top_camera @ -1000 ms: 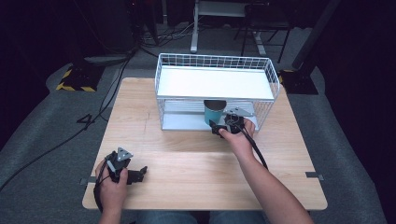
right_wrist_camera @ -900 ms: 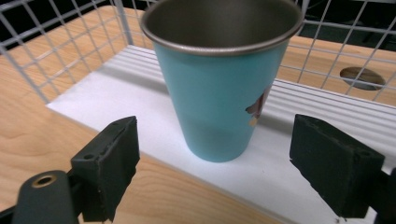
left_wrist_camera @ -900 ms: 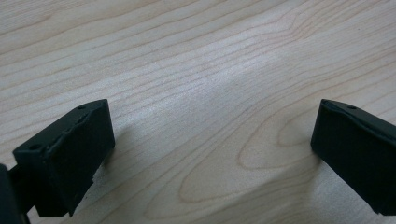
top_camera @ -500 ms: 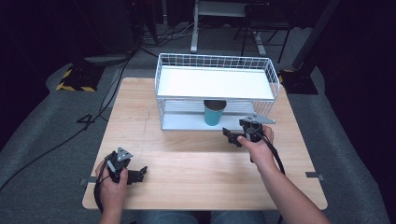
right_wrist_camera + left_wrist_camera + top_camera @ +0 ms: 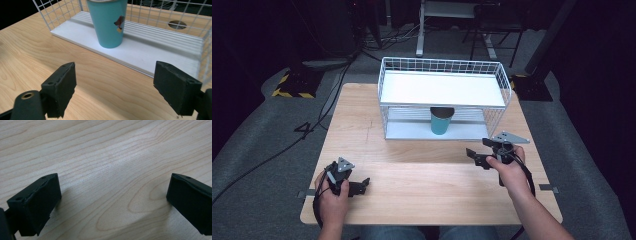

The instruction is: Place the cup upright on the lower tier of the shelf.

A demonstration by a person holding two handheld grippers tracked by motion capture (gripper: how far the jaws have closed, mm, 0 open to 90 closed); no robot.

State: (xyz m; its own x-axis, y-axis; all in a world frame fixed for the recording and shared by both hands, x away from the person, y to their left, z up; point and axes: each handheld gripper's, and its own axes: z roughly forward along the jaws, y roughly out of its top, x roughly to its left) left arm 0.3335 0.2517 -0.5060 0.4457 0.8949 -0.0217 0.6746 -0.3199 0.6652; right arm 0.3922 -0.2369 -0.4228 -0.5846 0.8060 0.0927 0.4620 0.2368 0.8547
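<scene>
Right gripper (image 5: pixel 477 157), lower right of the high frame: jaws stood wide apart, nothing between them, held over bare table (image 5: pixel 422 170) just in front of the rack. Its own view looked across the wood at the cup, jaws (image 5: pixel 117 92) framing open table at the bottom of the frame.

Left gripper (image 5: pixel 354 186), lower left of the high frame: jaws also spread wide and empty, low over the wood near the table's front edge. Its own view had plain wood grain between the jaws (image 5: pixel 112 202).

Cup (image 5: pixel 108 22): teal, upright, on the lower white shelf (image 5: pixel 160 47) of the wire rack (image 5: pixel 444 97), centre of the high frame, under the upper shelf. Apart from both grippers. Small cartoon print on its side.

Handling, as judged: likely a light, rigid tumbler with a smooth, somewhat slippery wall that tapers towards the base. A grip across the mid-body, jaws on opposite sides, looked soundest; too low and the taper could let it slip. The upper shelf sat close above the rim, so any lift would have little headroom; sliding it forward first seemed safer.
</scene>
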